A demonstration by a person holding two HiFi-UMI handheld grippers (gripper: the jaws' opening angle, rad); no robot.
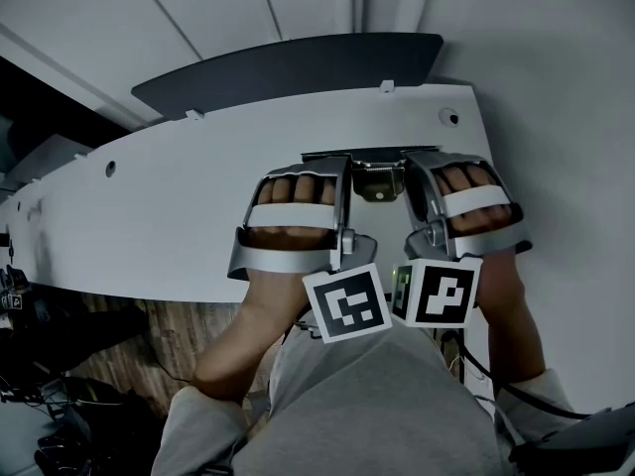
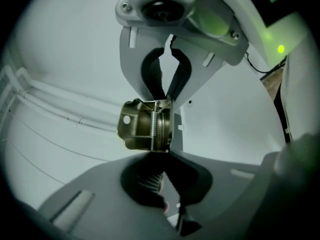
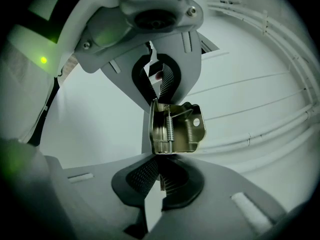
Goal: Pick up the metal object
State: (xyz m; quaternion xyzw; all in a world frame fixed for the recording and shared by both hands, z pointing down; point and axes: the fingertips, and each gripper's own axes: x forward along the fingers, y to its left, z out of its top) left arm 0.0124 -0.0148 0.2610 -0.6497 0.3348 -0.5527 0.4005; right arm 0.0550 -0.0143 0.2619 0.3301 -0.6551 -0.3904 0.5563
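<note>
Right gripper (image 3: 160, 160) fingers clamped on metal object (image 3: 178, 129), left gripper (image 3: 156, 97) pinching its far edge

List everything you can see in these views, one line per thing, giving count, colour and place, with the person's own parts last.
metal object: one, brass-coloured, with a coil spring, held between the two grippers.
white panel: one, white, behind the grippers.
dark panel: one, dark grey, above the white panel.
wood-grain surface: one, brown, lower left.
left gripper: one, grey, jaws shut on the metal object.
right gripper: one, grey, jaws shut on the metal object from the opposite side.
left hand, right hand: one each, under white straps.
</note>
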